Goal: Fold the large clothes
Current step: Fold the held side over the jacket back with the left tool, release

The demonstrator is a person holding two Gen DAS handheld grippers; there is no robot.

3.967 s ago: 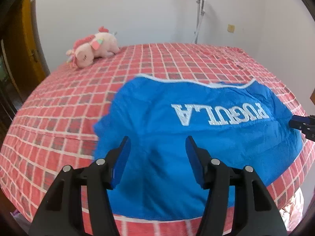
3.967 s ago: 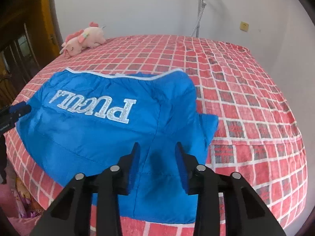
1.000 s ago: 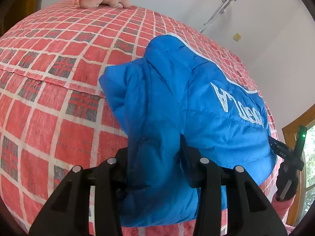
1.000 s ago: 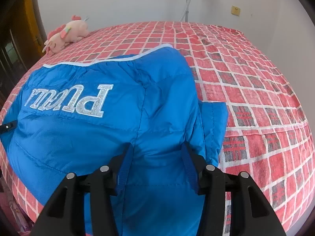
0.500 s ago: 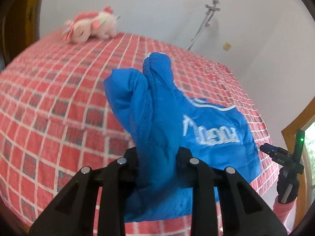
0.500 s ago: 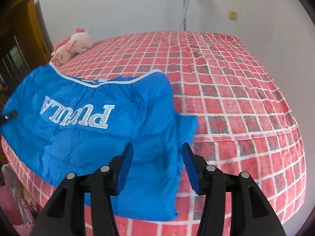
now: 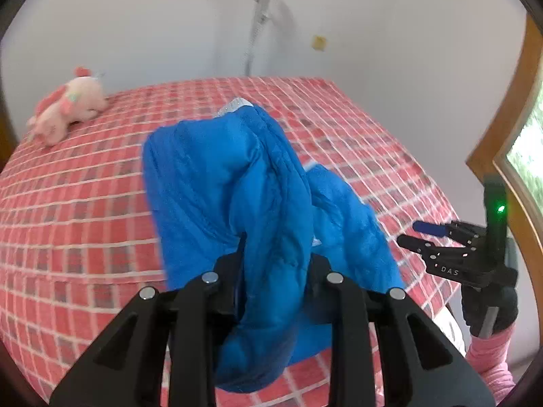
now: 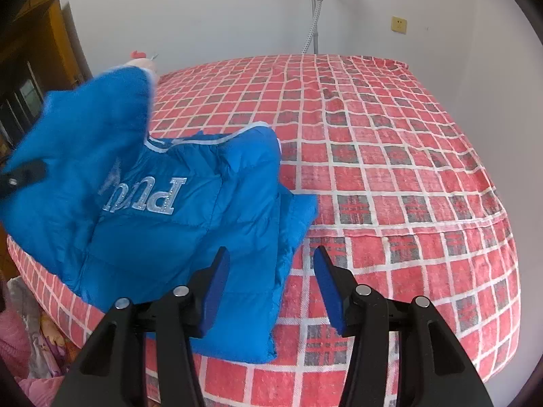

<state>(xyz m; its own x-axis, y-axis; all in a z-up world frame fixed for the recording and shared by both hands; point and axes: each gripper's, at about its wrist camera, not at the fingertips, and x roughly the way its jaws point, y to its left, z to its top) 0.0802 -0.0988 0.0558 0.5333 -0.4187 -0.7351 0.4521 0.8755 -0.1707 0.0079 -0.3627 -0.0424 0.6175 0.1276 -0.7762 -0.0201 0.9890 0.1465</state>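
A blue padded jacket (image 8: pixel 190 210) with silver lettering lies at the near edge of a bed with a red checked cover (image 8: pixel 390 156). My left gripper (image 7: pixel 273 264) is shut on the jacket's left side and holds that part (image 7: pixel 237 183) lifted and folded over toward the right. In the right wrist view the lifted part (image 8: pixel 81 129) hangs over the lettering at the left. My right gripper (image 8: pixel 269 286) is open and empty, just above the jacket's right edge. It also shows in the left wrist view (image 7: pixel 420 234), beside the jacket.
A pink plush toy (image 7: pixel 68 108) lies at the bed's far left corner. A metal stand (image 8: pixel 314 10) rises against the white wall behind the bed. A wooden window frame (image 7: pixel 509 129) is at the right. Pink items (image 8: pixel 30 349) lie below the bed's near left edge.
My left gripper has carried the jacket's left side higher and further right, over the lettering. My right gripper has let go, opened wider and pulled back slightly.
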